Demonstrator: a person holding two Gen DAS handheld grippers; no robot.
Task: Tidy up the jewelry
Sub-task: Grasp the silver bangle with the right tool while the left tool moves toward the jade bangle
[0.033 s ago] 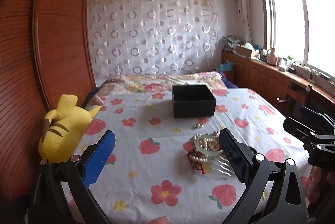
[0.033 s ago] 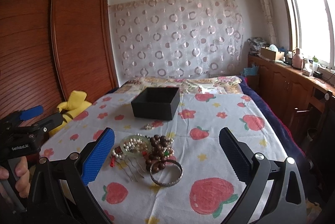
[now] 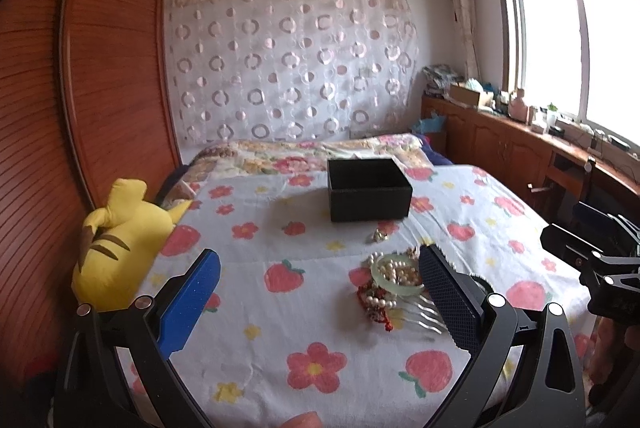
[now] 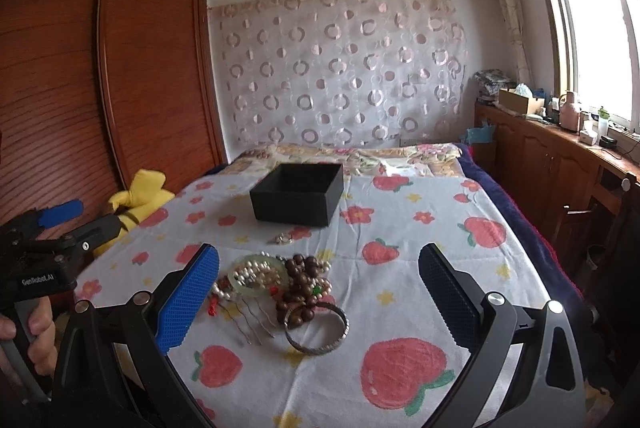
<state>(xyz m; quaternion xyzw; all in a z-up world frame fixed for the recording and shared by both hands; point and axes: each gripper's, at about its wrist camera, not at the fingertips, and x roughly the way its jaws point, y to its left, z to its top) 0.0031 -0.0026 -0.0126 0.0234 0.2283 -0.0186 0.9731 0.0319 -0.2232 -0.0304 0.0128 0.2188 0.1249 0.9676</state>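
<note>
So: the jewelry sits in one heap on the strawberry-and-flower printed bedsheet (image 4: pixel 400 268), nothing sorted yet by my reading. In the right wrist view the pale green jade-like bangle (image 4: pixel 258 276) lies at about 9 o'clock of the heap, with the string of white pearls (image 4: pixel 250 274) bunched inside and under it. The dark brown wooden bead bracelet (image 4: pixel 306 286) is touching it at 3 o'clock. The thin silver metal bangle (image 4: pixel 317 332) rests at 5 o'clock, partly under the beads. The metal-toothed hair comb (image 4: pixel 252 320) fans out at 6 o'clock of the jade ring, and a red knotted cord (image 4: pixel 213 306) shows beside it. One small silvery trinket (image 4: pixel 285 238) lies apart at 12 o'clock, between the heap and the open black rectangular box (image 4: pixel 298 198).

The box stands open-topped well beyond the heap at 12 o'clock; I judge it is the destination, set clear so pieces can be dropped in from above.

My right tongs (image 4: pixel 318 298) are spread wide, nothing gripped, held over the sheet with the heap toward the blue left pad. My left tongs (image 3: pixel 320 302) are likewise wide and empty, the heap at their 2 o'clock against the dark pad. I judge both are poised for a first pick.

Farther out: a yellow plush toy (image 3: pixel 120 244) at 9 o'clock by the wooden wardrobe (image 3: pixel 100 68).

Writing: "GenRobot.AI" in white on the left tool's body, seen from the right wrist. Nothing else legible.
</note>
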